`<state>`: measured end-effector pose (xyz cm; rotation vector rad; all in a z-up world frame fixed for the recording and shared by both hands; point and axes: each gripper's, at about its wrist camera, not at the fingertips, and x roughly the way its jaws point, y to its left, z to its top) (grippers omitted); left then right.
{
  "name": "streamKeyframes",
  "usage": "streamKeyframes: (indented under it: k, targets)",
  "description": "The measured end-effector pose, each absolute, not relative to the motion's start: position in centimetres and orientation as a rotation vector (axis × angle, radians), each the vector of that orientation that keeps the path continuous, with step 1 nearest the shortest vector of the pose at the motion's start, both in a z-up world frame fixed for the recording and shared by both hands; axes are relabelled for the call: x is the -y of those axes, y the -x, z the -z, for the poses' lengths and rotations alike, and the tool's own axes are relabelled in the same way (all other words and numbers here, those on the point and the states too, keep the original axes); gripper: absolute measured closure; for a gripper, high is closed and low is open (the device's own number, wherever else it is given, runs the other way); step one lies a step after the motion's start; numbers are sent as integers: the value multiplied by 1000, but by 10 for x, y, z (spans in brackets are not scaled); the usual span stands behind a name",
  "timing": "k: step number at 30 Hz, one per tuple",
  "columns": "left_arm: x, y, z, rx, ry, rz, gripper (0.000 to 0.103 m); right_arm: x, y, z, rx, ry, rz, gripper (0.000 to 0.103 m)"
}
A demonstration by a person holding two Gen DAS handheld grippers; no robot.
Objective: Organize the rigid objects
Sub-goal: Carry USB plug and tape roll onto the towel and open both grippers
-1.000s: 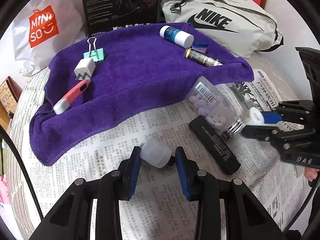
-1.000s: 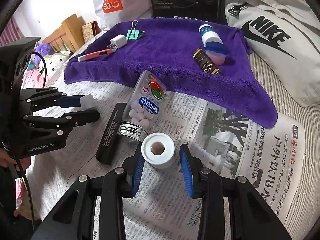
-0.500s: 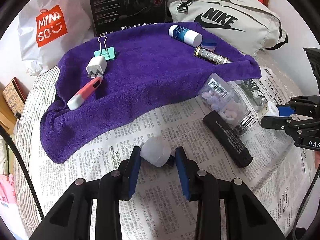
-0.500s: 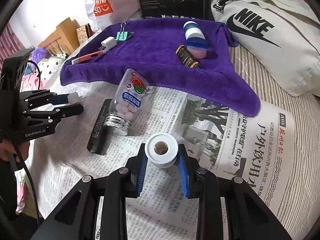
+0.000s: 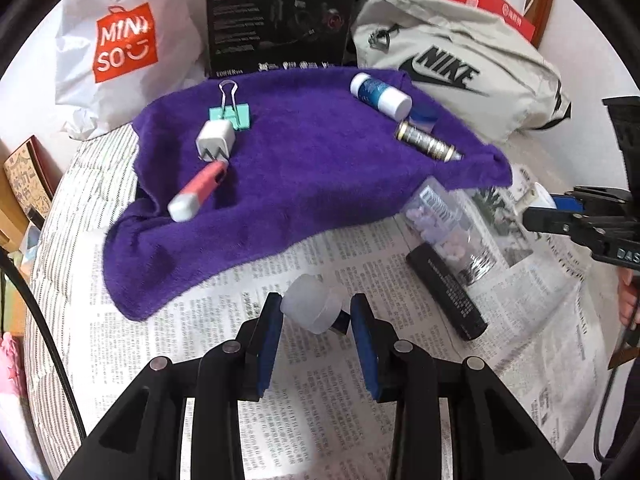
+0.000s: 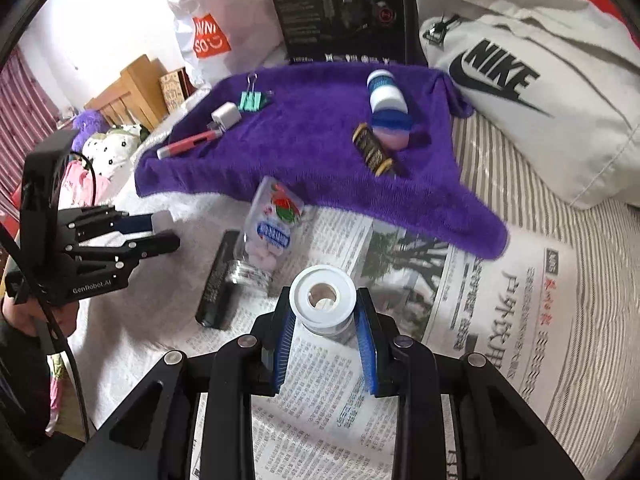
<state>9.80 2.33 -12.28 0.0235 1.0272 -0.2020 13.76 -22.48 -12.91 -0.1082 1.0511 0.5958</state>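
Observation:
My left gripper (image 5: 316,316) is shut on a small frosted white capped item (image 5: 312,307) and holds it above the newspaper. My right gripper (image 6: 323,316) is shut on a white tape roll (image 6: 322,299), also lifted. The purple towel (image 5: 312,176) holds a green binder clip (image 5: 232,114), a white charger plug (image 5: 214,141), a pink utility knife (image 5: 196,194), a blue-white bottle (image 5: 380,94) and a gold-black tube (image 5: 427,145). A clear candy bottle (image 5: 448,232) and a black bar (image 5: 446,297) lie on the newspaper (image 5: 328,412).
A Miniso bag (image 5: 120,44), a black box (image 5: 280,16) and a Nike bag (image 5: 452,68) stand behind the towel. Striped bedding (image 6: 540,184) surrounds the newspaper. Wooden furniture (image 6: 132,92) is at the far left in the right wrist view.
My right gripper closed on the tape roll and lifted it. Both grippers rose and pulled back, so the towel and newspaper look farther away. My left gripper kept its hold.

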Motion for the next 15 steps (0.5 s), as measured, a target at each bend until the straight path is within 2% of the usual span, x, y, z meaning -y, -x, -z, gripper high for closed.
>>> streamKeyframes:
  k: [15]
  targets:
    - [-53,-117,92,-964,16,198,70,205,-187,102,-1004,124,-609,73]
